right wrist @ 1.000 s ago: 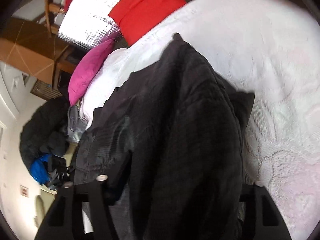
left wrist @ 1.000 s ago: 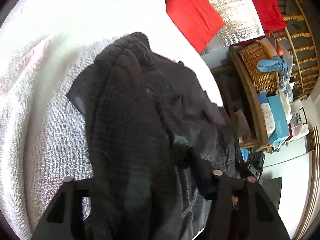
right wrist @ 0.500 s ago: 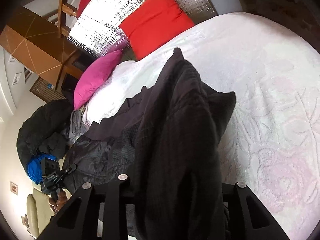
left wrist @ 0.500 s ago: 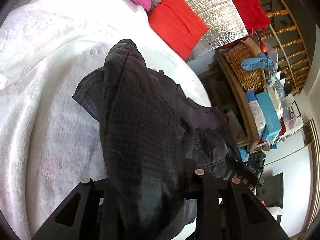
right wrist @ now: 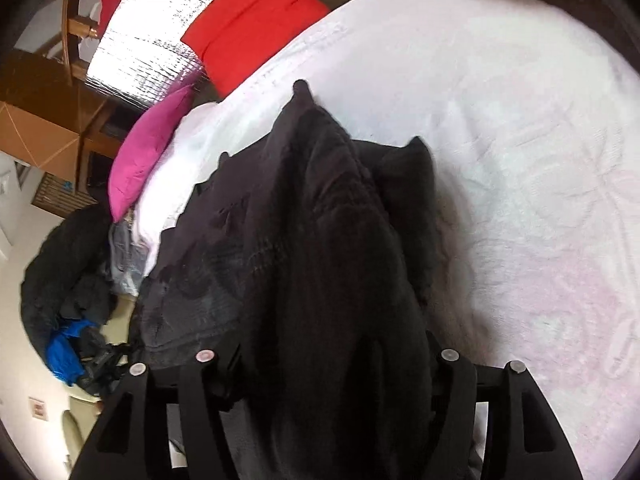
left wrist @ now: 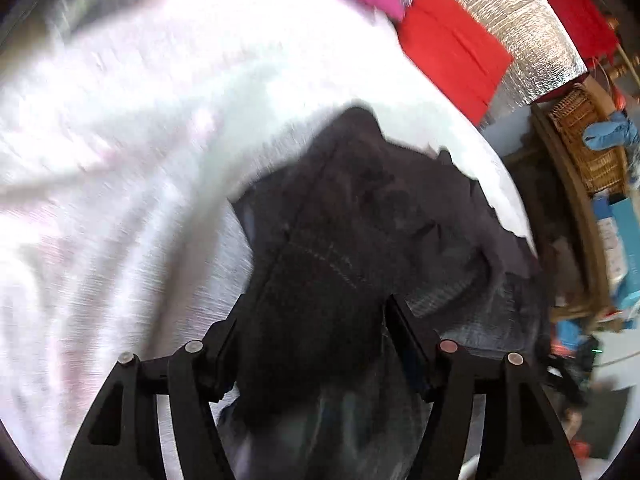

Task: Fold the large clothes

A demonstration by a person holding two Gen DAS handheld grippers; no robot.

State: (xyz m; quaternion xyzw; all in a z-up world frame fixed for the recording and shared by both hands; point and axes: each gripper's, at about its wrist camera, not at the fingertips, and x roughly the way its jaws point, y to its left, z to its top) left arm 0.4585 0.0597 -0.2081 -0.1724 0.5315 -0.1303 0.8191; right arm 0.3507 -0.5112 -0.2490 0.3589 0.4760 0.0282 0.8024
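Closest in, the left tool has its two black fingers pressed in on a thick bunch of the dark garment, gripping it. The right tool likewise clamps a bunch of the same garment, the cloth filling the gap between its fingers. From both grips the garment runs forward, rumpled, and lies on the white bed, one side hanging over the bed's edge. The left view is blurred, so its finer folds cannot be made out. Further up the bed lie a pink pillow and a red pillow, against a silver quilted panel. Beside the bed stands a wicker basket, and on the floor at the other side lies a dark heap of clothes
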